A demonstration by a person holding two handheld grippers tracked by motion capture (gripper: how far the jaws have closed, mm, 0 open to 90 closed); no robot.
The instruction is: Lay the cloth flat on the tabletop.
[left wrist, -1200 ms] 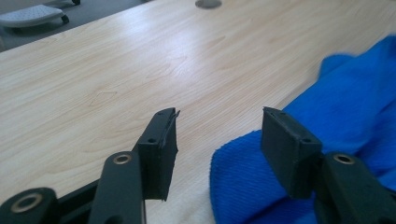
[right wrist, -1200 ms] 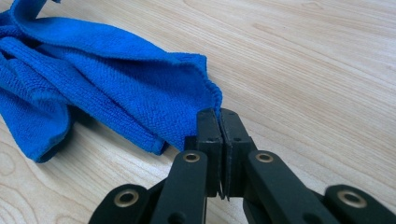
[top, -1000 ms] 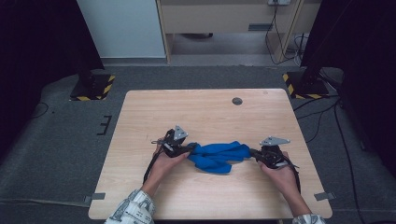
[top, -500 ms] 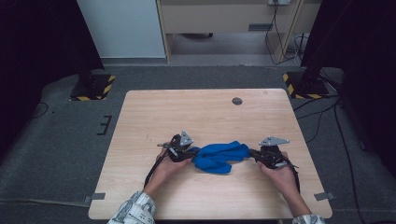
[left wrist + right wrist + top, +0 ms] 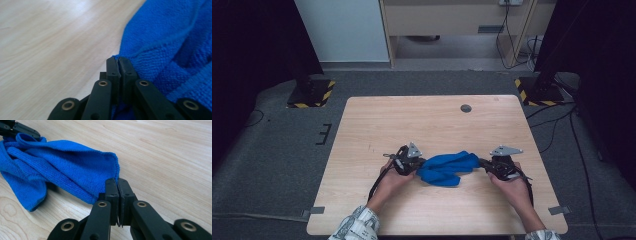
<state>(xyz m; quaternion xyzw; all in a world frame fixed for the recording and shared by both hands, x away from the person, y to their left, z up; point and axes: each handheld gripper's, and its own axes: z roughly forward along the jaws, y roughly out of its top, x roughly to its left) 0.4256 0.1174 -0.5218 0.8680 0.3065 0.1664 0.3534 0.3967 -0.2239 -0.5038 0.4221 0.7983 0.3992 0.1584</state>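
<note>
Cloth (image 5: 445, 168), blue and bunched, lies on the table (image 5: 422, 120) near its front edge. Left gripper (image 5: 119, 59) has just closed, pinching the cloth's left end; right gripper (image 5: 117, 180) is clamped on its right corner.

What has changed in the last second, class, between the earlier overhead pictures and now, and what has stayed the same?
The left gripper has slid in towards the near end of the blue cloth and its jaws have just been closing; they now pinch the cloth's edge. Unchanged: the right gripper stays clamped on the opposite corner, and the cloth lies bunched on the table between them.
</note>
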